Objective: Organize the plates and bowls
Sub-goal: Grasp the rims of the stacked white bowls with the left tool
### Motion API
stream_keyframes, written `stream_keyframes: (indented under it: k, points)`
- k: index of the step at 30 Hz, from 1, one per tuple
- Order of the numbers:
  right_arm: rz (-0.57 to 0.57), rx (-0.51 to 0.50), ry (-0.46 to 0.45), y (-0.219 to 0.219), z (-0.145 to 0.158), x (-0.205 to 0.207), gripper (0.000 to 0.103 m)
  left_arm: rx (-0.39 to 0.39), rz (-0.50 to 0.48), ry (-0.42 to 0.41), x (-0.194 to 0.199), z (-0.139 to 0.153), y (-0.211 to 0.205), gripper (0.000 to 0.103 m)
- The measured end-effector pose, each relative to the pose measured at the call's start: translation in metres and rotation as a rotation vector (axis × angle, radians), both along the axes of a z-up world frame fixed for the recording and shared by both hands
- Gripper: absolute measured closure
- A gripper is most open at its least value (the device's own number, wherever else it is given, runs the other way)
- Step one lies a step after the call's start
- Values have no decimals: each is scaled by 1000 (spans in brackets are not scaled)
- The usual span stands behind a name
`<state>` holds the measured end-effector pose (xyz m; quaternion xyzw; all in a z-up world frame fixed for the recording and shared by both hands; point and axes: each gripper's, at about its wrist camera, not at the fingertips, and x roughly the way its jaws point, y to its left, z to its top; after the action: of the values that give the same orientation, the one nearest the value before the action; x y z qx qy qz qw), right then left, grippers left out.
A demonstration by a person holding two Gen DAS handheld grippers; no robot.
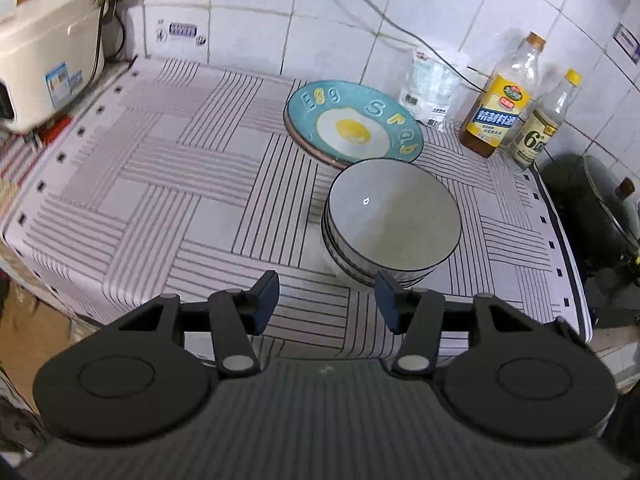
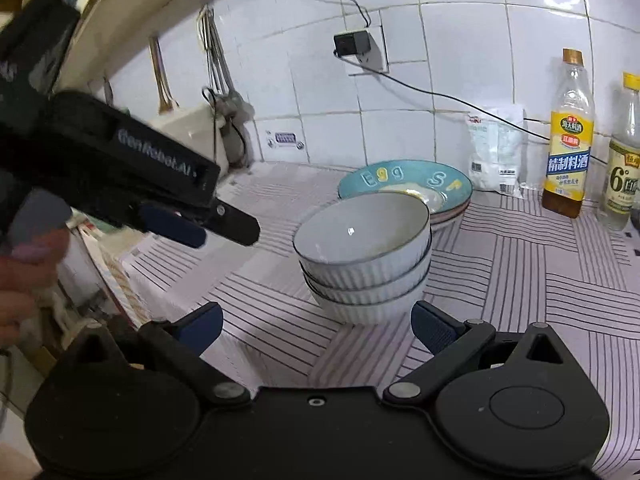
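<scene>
A stack of three white ribbed bowls [image 1: 394, 220] [image 2: 366, 256] stands on the striped counter cloth [image 1: 180, 184]. Behind it lies a stack of plates topped by a teal plate with a fried-egg picture [image 1: 354, 124] [image 2: 404, 182]. My left gripper [image 1: 327, 300] is open and empty, just in front and left of the bowls; it also shows in the right wrist view [image 2: 192, 228], held up at the left. My right gripper [image 2: 316, 330] is open and empty, close in front of the bowl stack.
Two sauce bottles [image 1: 500, 96] [image 2: 568, 136] and a white bag [image 1: 430, 84] stand by the tiled back wall. A white appliance [image 1: 44, 56] sits at the left. A dark pot [image 1: 592, 200] is off the counter's right edge. A cord hangs from a wall socket [image 2: 352, 44].
</scene>
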<state>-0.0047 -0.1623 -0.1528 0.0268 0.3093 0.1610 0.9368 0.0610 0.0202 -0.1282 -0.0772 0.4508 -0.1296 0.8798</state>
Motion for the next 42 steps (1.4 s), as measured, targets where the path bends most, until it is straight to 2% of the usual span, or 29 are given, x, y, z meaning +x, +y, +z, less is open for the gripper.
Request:
stream_keyframes:
  k: [1,3,4,6,12,15,17,21,25,29,31,33,35,39,42]
  points:
    - [0,-27,-1,3,-4,0,1,-20,3,6,1,-3,2,47]
    - [11,-55,-10,9,-12,-1,1,-87,24,19,2,-11,8,34]
    - [13,-54,-10,9,-15,1,1,-124,36,31,4,-15,12,32]
    - [4,-50,-10,10,-23,7,1,-143,44,42,9,-20,15,31]
    - [-8,-58,-60,8,-47,27,1,-129,23,32,34,-42,8,30]
    - [-14,-50,-68,5,-64,42,1,-147,15,53,50,-57,2,24]
    - [-23,-57,-63,4,-74,52,1,-198,-22,130,66,-68,-3,22]
    - [-48,-18,-1,2,-85,69,1,-227,-32,140,83,-77,-5,22]
    - [-42,-47,-19,5,-85,80,1,-281,-19,183,96,-88,2,29]
    - [-58,-48,-2,5,-81,91,0,-278,-39,169,104,-91,1,49]
    - [-56,-43,15,6,-80,96,0,-270,-51,175,109,-93,0,52]
    - [-53,-39,18,6,-80,97,0,-252,-59,176,113,-95,-2,60]
    - [-44,-28,16,5,-82,99,0,-249,-73,190,116,-99,0,63]
    - [-36,-4,21,5,-86,105,0,-299,-70,208,118,-106,7,63]
    - [-38,0,22,6,-87,105,0,-296,-77,200,117,-106,6,64]
